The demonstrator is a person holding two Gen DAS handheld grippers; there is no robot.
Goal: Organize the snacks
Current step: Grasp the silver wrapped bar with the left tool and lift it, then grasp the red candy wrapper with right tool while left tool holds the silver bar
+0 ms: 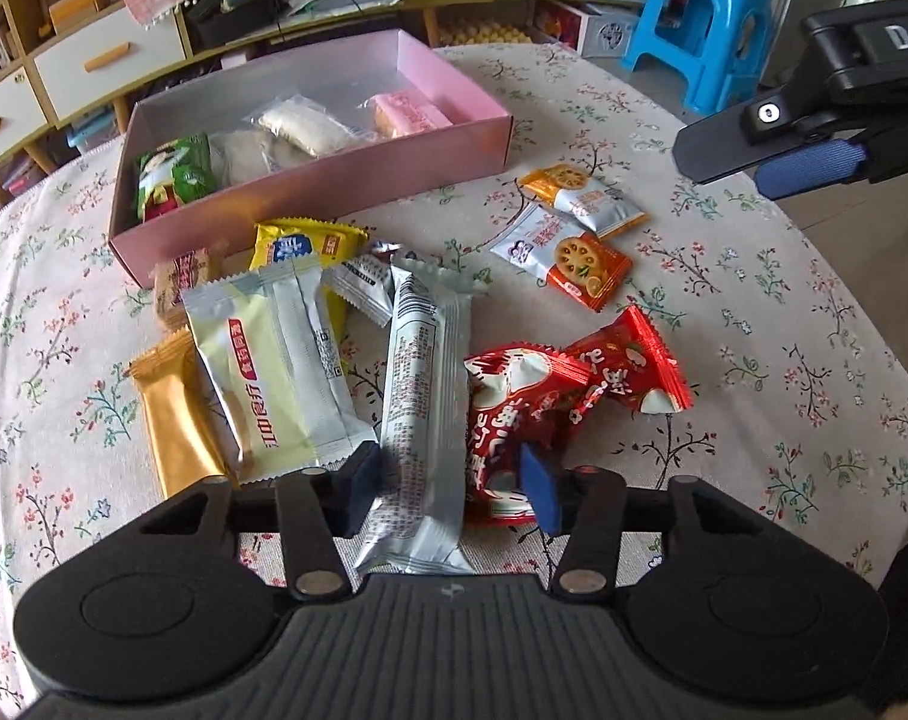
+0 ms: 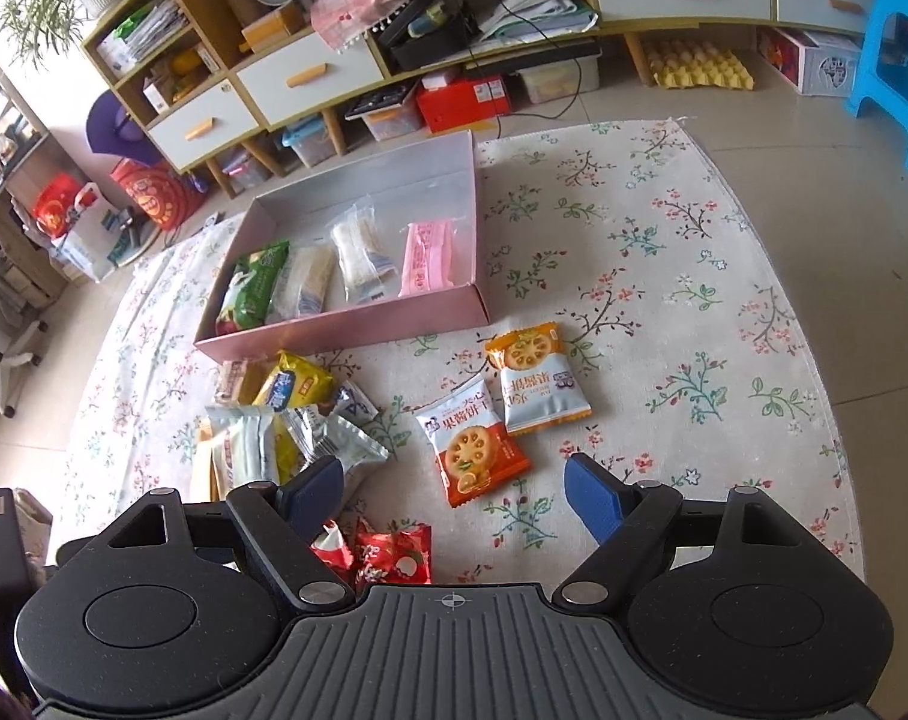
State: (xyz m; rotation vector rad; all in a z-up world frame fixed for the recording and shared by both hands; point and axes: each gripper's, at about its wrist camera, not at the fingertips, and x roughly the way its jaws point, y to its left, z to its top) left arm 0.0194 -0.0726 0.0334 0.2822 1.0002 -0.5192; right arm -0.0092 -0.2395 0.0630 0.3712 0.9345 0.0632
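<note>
Your left gripper (image 1: 454,489): jaws narrowed around the long silver foil snack bar (image 1: 420,420); whether both pads press it, you cannot tell. Your right gripper (image 2: 454,495): jaws wide, empty, over the flowered tablecloth (image 2: 664,312) near its front edge.

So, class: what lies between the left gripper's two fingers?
The silver snack bar lies lengthwise between the left gripper's fingers, shown in the left wrist view.

Floral cloth (image 2: 664,252); pink box (image 2: 345,330); loose snack pkts (image 2: 478,450).
</note>
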